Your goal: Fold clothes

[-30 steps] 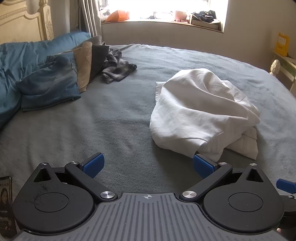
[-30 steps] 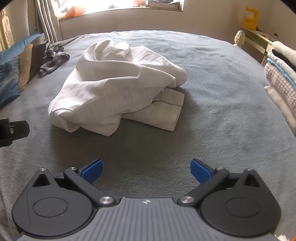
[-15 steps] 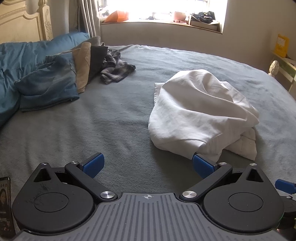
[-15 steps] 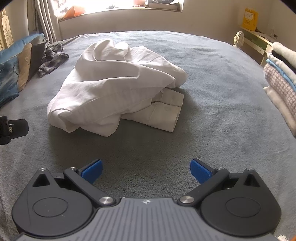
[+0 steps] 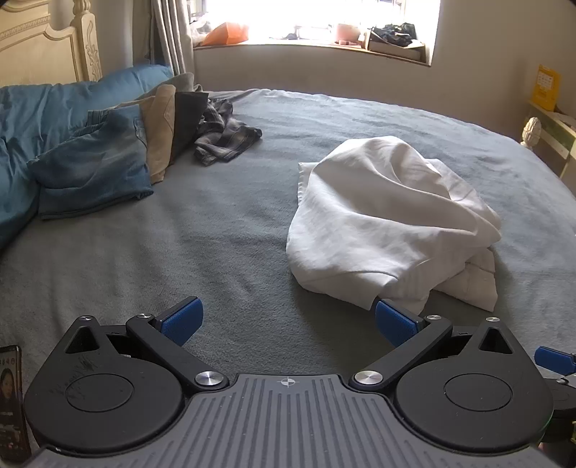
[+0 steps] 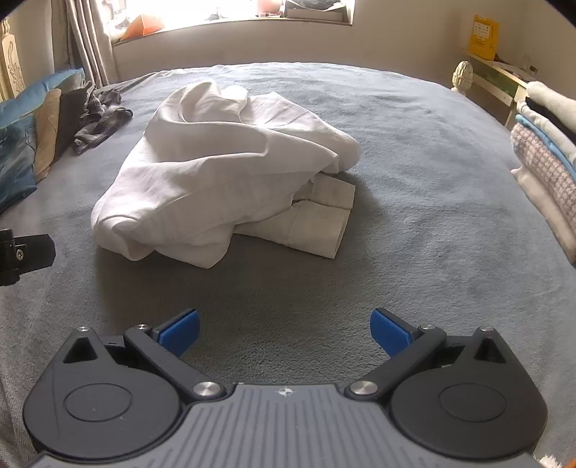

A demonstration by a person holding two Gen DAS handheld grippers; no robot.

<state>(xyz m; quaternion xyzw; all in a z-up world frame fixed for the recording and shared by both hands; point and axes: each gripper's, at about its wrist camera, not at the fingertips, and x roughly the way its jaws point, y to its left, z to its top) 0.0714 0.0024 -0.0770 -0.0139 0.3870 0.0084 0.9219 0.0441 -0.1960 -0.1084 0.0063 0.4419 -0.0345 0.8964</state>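
Grey bed [image 5: 223, 230] fills both views, window behind. White shirt [image 6: 223, 172] lies crumpled mid-bed, cuffs [image 6: 316, 219] poking out on its right. My left tool [image 5: 286, 318] is released, its right fingertip just at the shirt's near edge. My right tool [image 6: 284, 329] is released too, short of the shirt. Folded stack [image 6: 543, 158] sits at far right; jeans [image 5: 93, 169] lie left.

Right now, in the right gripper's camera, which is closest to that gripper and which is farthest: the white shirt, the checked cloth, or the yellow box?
1. The white shirt, crumpled on the grey bed straight ahead of the right gripper, whose jaws stand wide open.
2. The checked cloth, farther back on the left by the pillows.
3. The yellow box, beyond the bed at the far right wall.
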